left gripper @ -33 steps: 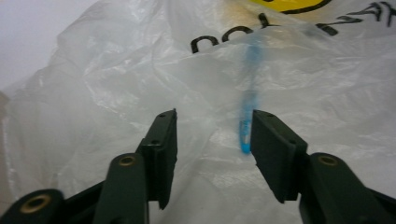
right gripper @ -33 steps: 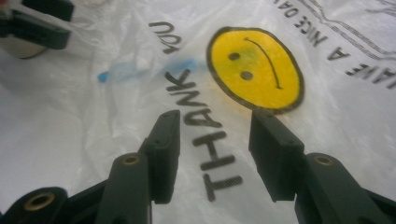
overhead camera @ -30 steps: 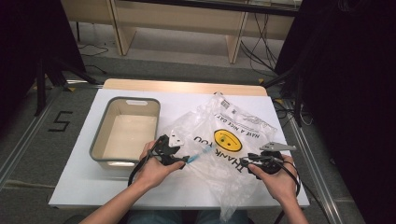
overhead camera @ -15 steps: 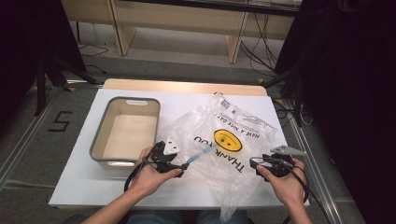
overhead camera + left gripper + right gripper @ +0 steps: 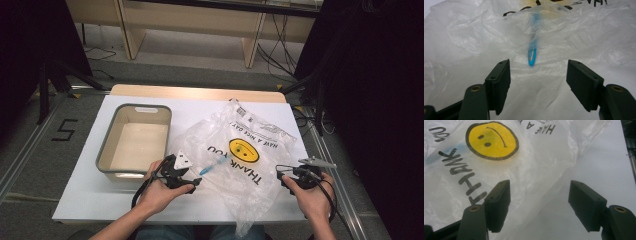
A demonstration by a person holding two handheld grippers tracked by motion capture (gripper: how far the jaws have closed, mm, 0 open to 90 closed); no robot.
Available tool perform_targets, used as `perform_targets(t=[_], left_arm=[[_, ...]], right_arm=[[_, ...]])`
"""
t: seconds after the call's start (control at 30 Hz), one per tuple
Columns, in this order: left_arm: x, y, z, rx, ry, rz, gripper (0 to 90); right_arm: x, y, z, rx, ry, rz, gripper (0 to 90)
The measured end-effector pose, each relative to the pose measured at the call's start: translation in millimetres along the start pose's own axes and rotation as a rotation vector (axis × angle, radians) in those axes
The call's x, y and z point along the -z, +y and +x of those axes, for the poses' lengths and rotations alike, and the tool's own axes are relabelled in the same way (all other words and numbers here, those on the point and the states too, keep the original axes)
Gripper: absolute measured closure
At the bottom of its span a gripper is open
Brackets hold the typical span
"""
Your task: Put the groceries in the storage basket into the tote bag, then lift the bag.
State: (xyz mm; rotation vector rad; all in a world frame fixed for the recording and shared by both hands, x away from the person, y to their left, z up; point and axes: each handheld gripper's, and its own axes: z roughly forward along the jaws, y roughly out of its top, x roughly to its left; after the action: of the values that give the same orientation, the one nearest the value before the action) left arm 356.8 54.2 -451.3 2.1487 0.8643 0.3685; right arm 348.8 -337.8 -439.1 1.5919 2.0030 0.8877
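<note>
A white table (image 5: 90, 200) takes up the middle of the high view. A grey tub (image 5: 134, 140) stands left of centre, well apart from the right gripper and just above the left hand. A crumpled clear plastic bag (image 5: 250, 165) with a yellow smiley face (image 5: 243, 150) and black lettering lies spread over the centre and lower right of the table. A blue toothbrush (image 5: 212, 164) lies inside the bag near its left edge, seen through the film; in the left gripper view it sits in the upper middle of the frame, blurred by the plastic (image 5: 533, 53).

The left gripper (image 5: 192, 182), at lower centre of the high view, points right toward the bag's edge and the toothbrush. Its jaws have just been opening and now stand wide apart over the film, with nothing pinched between them.

The right gripper (image 5: 284, 176) sits at the lower right, at the bag's right edge. Its jaws have also just been opening and now gape wide; in the right gripper view the bag's edge (image 5: 529, 195) runs between them, but the pads do not press on it.
</note>
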Motion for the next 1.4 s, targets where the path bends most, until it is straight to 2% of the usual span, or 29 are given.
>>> perform_targets(t=[0.27, 0.53, 1.27, 1.4], left_arm=[[0.7, 0.5, 0.1, 0.0, 0.007, 0.0, 36.4], [1.2, 0.6, -0.2, -0.002, 0.005, -0.002, 36.5], [-3.7, -1.9, -1.1, 0.001, -0.008, 0.009, 37.3], [-6.2, -3.8, -4.3, 0.001, -0.017, 0.015, 37.4]], right_arm=[[-1.6, -2.7, -4.0, -0.014, 0.018, 0.008, 34.5], [-0.7, -3.2, -6.0, -0.029, 0.004, 0.013, 34.5], [-4.3, -4.4, -5.4, -0.044, 0.016, 0.042, 34.6], [-5.2, -5.9, -5.7, -0.091, 0.013, 0.061, 34.8]])
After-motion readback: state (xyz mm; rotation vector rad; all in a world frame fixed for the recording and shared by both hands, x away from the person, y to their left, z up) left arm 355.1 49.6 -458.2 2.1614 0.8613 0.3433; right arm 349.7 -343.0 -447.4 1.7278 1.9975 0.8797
